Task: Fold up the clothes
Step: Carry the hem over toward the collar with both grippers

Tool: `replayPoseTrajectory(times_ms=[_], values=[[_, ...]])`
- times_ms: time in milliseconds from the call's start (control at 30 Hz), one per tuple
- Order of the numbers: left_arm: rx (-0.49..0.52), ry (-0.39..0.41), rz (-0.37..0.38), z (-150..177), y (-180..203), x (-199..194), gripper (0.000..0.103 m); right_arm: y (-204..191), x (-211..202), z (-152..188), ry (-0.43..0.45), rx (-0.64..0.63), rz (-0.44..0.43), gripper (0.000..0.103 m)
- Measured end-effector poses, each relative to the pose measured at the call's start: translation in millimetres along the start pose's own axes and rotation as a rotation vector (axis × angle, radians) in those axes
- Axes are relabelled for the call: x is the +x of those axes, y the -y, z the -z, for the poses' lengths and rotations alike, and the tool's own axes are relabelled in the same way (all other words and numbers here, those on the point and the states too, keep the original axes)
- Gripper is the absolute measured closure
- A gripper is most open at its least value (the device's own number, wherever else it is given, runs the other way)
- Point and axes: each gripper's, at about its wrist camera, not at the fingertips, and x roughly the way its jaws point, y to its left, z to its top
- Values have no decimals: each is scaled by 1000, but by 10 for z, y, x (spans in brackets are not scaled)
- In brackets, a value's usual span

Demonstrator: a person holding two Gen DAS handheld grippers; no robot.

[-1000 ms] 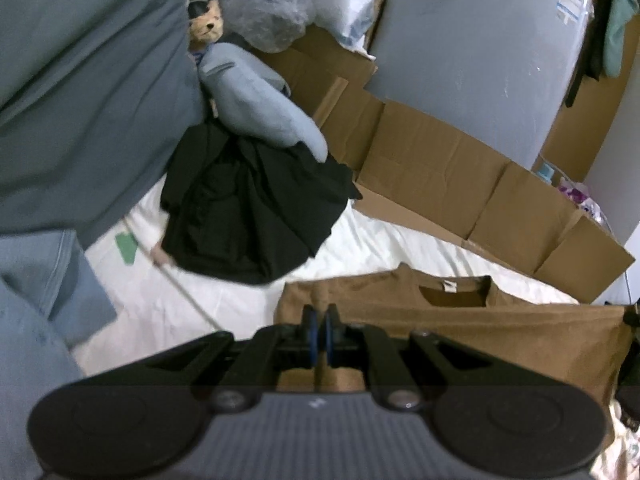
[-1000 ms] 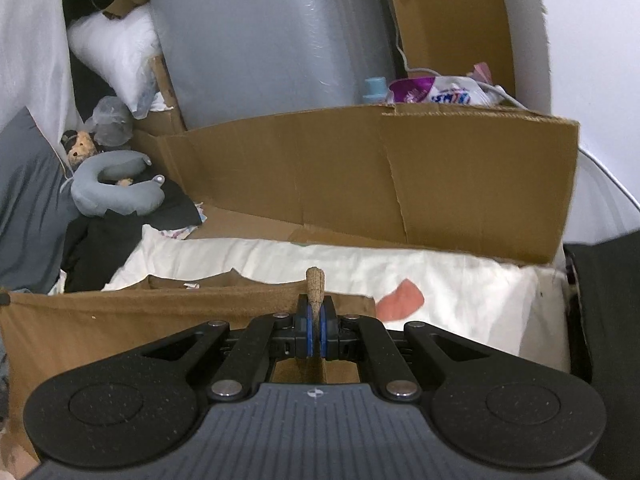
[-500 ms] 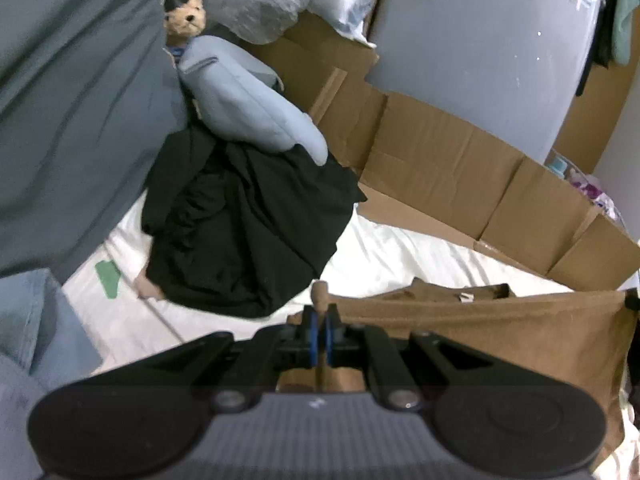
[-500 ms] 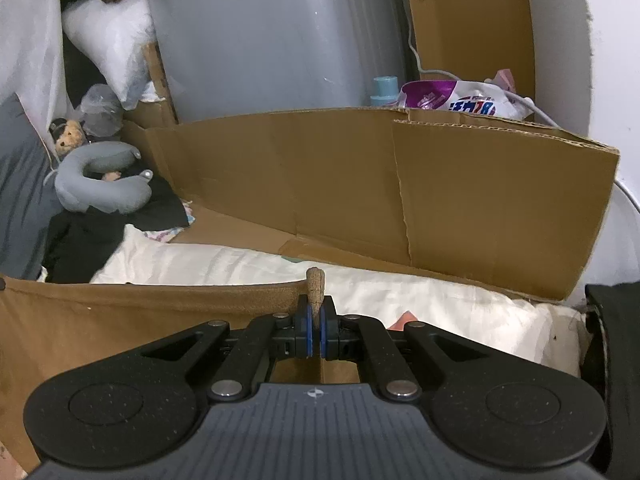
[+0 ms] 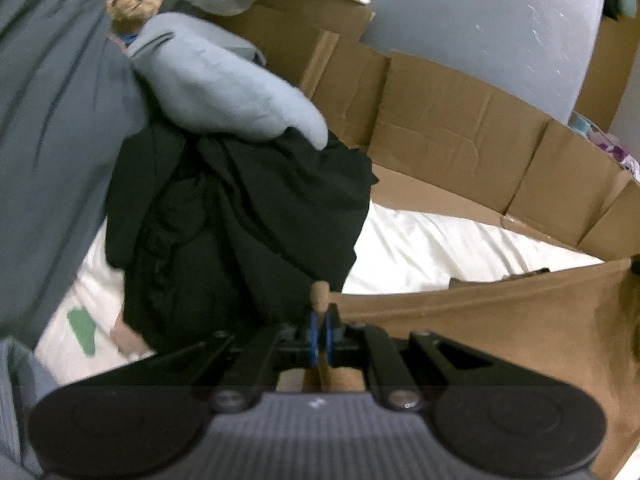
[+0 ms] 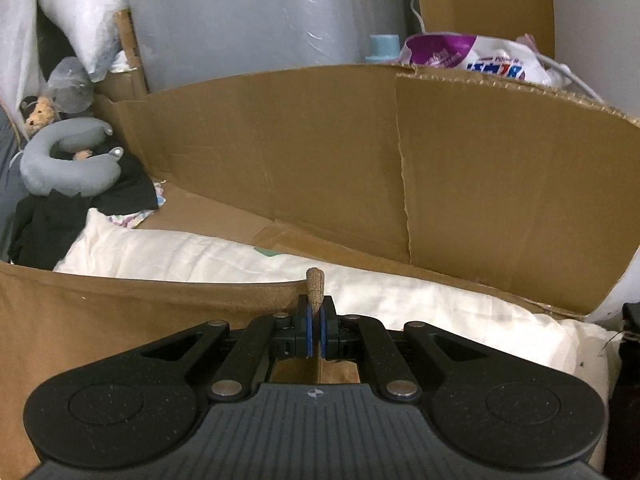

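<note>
Left wrist view: I read the left gripper [image 5: 320, 330] as clamped on the brown shirt [image 5: 480, 320], a small nub of cloth sticking up above the blue pads [image 5: 313, 334]. From the pinch, the shirt's top edge runs taut toward the right of the frame, and the cloth hangs below it over the white bedsheet [image 5: 420, 248]. A crumpled black garment [image 5: 240, 216] lies on the sheet just past the gripper, toward the sheet's far left corner. A light blue-grey neck pillow [image 5: 224, 96] rests on top of the black garment, with a small teddy bear [image 5: 134, 0] behind it. A grey-blue fabric mass [image 5: 52, 100] fills the left side. A cardboard wall [image 5: 460, 128] runs along the sheet's far edge.

Right wrist view: the right gripper [image 6: 315, 330] is likewise closed tight on the brown shirt [image 6: 120, 320], a rolled tip of cloth showing above the blue pads [image 6: 307, 332]. The held edge stretches leftward across the frame, the cloth hanging below it and covering the near left part of the bedsheet [image 6: 400, 296]. Cardboard wall [image 6: 400, 168] stands along the far edge. Black garment [image 6: 52, 220], neck pillow [image 6: 68, 164] and teddy bear [image 6: 38, 114] sit at the far left corner. A purple-and-white bag [image 6: 472, 58] shows above the cardboard.
</note>
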Motion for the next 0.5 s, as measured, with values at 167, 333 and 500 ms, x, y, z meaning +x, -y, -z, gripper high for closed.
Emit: replayPoseTrajectory(times_ms=[167, 333, 500], values=[[41, -34, -5, -83, 0, 201, 98, 16, 182, -1, -26, 3, 15, 101], [62, -59, -21, -121, 15, 393, 98, 0, 363, -65, -50, -12, 30, 101], [49, -63, -46, -145, 6, 516, 98, -45, 549, -126, -52, -24, 56, 101]])
